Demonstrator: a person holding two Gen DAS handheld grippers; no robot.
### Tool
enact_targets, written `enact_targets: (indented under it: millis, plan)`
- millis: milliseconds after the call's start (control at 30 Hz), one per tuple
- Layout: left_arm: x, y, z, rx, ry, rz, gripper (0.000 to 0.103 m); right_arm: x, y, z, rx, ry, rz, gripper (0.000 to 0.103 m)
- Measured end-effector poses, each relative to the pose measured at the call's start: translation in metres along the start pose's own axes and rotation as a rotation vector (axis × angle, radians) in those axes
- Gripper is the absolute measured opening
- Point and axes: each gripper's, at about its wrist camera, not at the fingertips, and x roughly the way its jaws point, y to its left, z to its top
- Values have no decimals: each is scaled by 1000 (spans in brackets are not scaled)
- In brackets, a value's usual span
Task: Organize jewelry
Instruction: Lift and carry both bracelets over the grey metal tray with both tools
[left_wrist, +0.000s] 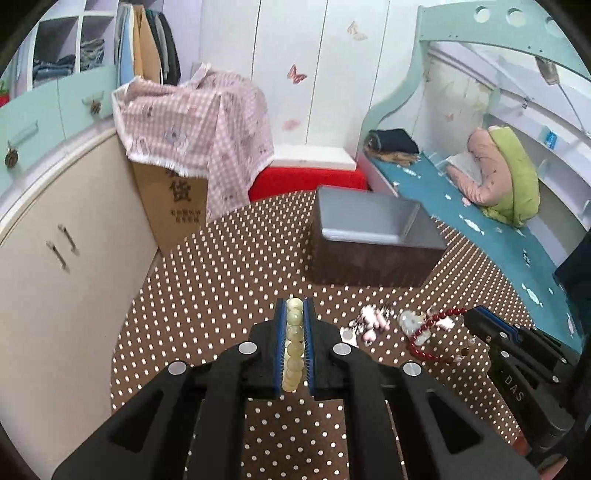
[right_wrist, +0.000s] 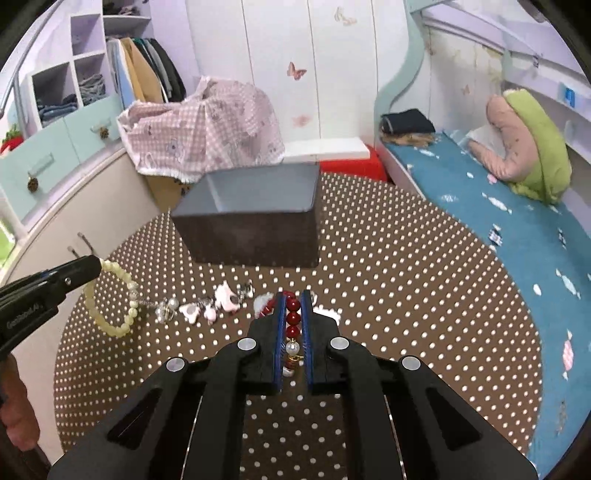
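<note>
each claw is pinching one bracelet, left claw on the pale bead bracelet, right claw on the red bead bracelet, probably headed for the grey box.

White wardrobe, teal bunk bed — cream cabinet

- The left gripper is matte black plastic, with two broad linkage arms each carrying a pair of round silver pivot pins.
- Its fingers are lined with ridged blue pads.
- The right gripper has the same black frame, silver pins and blue pads.
- Pale lettering marks each gripper's side.
- Small screws dot the side housing.
</note>
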Motion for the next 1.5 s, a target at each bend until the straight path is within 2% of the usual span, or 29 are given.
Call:
enact_targets:
  millis: [133,267,433,600,700,733,800,900,1100,1267,1500]
  plan:
    - [-7,-2,13,29,-13,-28,8,-11,-3,9,-2,-29,-2,9]
    - [-29,-5,33,72,-75,-70,8,-25,-9,20,-4,-67,-14,9]
    - [-44,-13,52,120,-140,-61,8,-35,-15,35,0,-94,-3,8]
    - [-43,-19,59,121,-132,-103,8,-40,-13,50,-21,-110,6,9]
    - [-33,-24,54,150,-78,-166,8,-43,-10,57,-33,-119,10,9]
    - [-27,-26,52,161,-49,-167,8,-44,-8,58,-38,-123,11,9]
    - [-2,-24,47,155,30,-114,8,-44,-5,61,-45,-126,18,9]
    - [9,-13,47,101,61,-124,8,-47,-3,60,-54,-132,25,9]
    - [5,-12,58,110,28,-114,8,-45,6,72,-80,-137,55,9]
    - [0,-21,77,142,-15,-104,8,-33,10,100,-78,-129,92,9]
    - [10,-29,107,144,-33,-101,8,-13,19,133,-85,-124,91,9]
